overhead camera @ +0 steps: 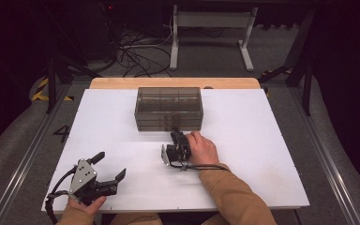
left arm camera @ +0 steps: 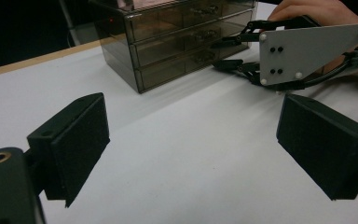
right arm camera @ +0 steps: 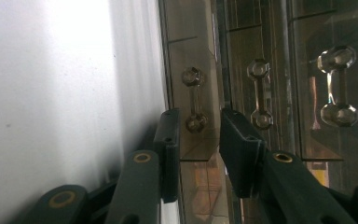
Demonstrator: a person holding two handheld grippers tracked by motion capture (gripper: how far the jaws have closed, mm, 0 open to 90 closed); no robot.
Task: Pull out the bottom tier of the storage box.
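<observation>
A smoky see-through drawer cabinet [overhead camera: 168, 108] with three drawers stands at the back middle of the white board [overhead camera: 253, 154]. My right gripper [overhead camera: 174, 135] lies rolled on its side at the cabinet's front. In the right gripper view its jaws [right arm camera: 199, 114] stand open a little on either side of the lowest drawer's handle [right arm camera: 193, 100], with a small gap each side. The middle handle [right arm camera: 259, 93] and top handle [right arm camera: 338, 86] sit beside it. My left gripper [overhead camera: 111, 165] rests near the board's front left corner, open wide with nothing between its pads [left arm camera: 74, 140].
A wooden strip [overhead camera: 122, 83] runs behind the board. Beyond it on the floor are a white desk frame [overhead camera: 211, 28] and loose cables [overhead camera: 136, 51]. Metal rails [overhead camera: 323, 154] flank the table. The left gripper view shows the cabinet [left arm camera: 177, 37] and the right gripper's grey plate [left arm camera: 307, 51].
</observation>
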